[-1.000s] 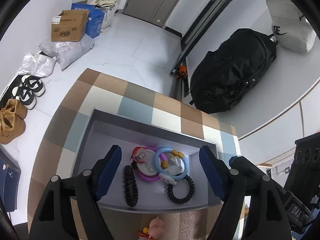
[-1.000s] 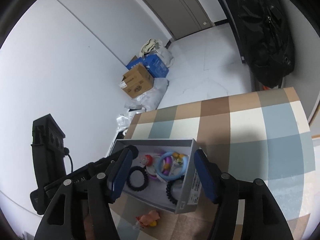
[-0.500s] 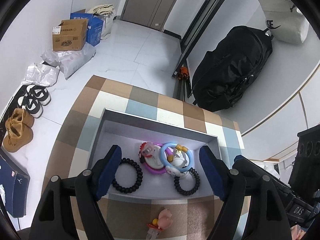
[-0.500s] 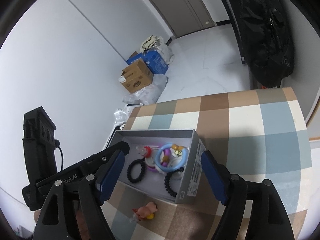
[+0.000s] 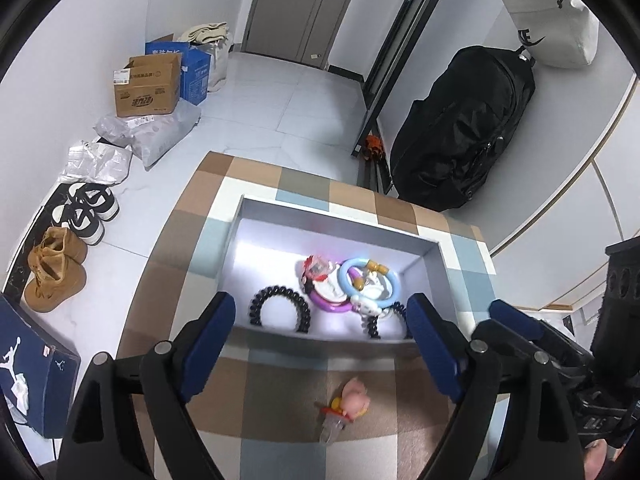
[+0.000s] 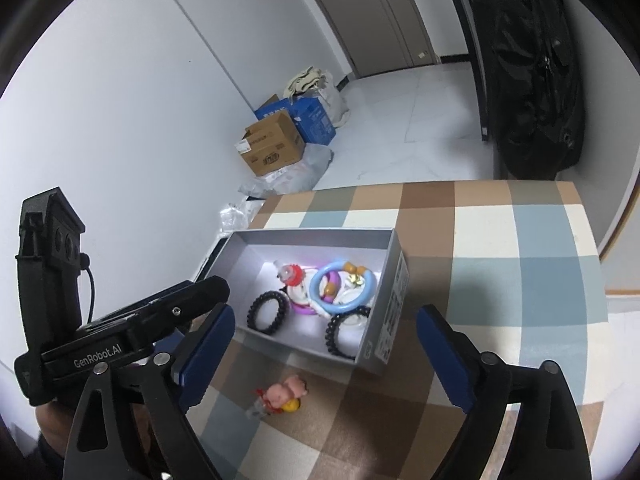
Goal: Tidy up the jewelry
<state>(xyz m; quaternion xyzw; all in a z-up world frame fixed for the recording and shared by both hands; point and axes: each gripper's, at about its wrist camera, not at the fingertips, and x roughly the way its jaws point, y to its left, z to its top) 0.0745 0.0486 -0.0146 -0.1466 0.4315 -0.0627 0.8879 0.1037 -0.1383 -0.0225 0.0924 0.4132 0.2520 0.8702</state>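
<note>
A grey open box (image 5: 440,276) (image 6: 394,300) sits on the checked tablecloth. It holds two black coil hair ties (image 5: 280,312) (image 6: 268,312), a blue ring (image 5: 370,284) (image 6: 344,284), a purple ring (image 5: 326,304) and a small red-and-white charm (image 5: 316,268). A pink pig hair clip (image 5: 352,402) (image 6: 286,396) lies on the cloth in front of the box. My left gripper (image 5: 320,344) is open and empty, above the box's near wall. My right gripper (image 6: 320,352) is open and empty, just right of the left gripper body (image 6: 120,344).
The checked tablecloth (image 6: 520,280) stretches to the right of the box. Beyond the table's far edge are floor, cardboard boxes (image 5: 148,88), shoes (image 5: 56,276), a black bag (image 5: 460,132) and a door (image 5: 304,8).
Both grippers have pulled back and up from the box. One black hair tie, upright a second ago, now lies flat in the box. The pig clip is now fully in view.
</note>
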